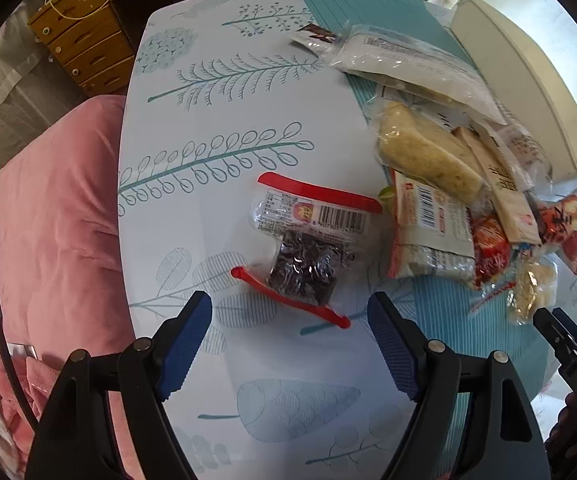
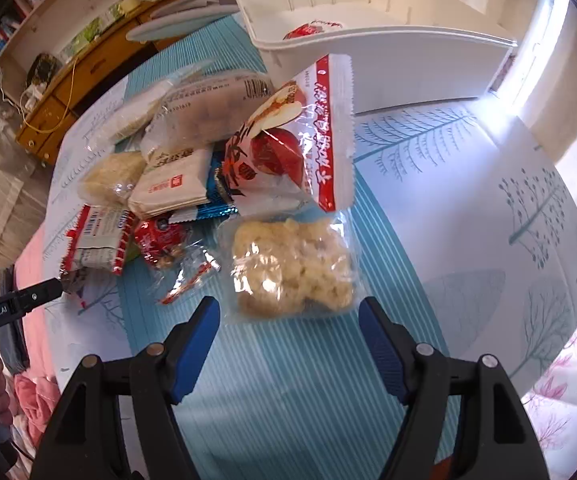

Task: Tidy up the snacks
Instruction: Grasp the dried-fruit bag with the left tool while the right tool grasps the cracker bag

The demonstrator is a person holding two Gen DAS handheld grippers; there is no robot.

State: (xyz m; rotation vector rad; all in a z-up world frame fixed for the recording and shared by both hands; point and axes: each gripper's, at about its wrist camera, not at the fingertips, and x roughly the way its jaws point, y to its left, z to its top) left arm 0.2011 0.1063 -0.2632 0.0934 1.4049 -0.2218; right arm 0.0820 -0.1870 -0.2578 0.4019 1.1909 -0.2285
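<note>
A clear packet with red edges and a dark snack inside (image 1: 308, 240) lies alone on the leaf-patterned table (image 1: 216, 92). My left gripper (image 1: 290, 316) hangs open just above its near end, nothing between the fingers. A heap of snack packets (image 1: 456, 184) lies to its right. In the right wrist view, a clear bag of pale puffed snack (image 2: 292, 268) lies at the near edge of that heap (image 2: 192, 160), and my right gripper (image 2: 288, 320) is open right above its near edge. A red-and-white packet (image 2: 308, 140) leans behind it.
A white storage bin (image 2: 368, 52) with a red packet inside stands behind the heap by the window. A pink bedcover (image 1: 56, 232) lies beside the table's left edge. A wooden drawer unit (image 1: 84, 40) stands beyond. The other gripper's tip (image 2: 40, 294) shows at left.
</note>
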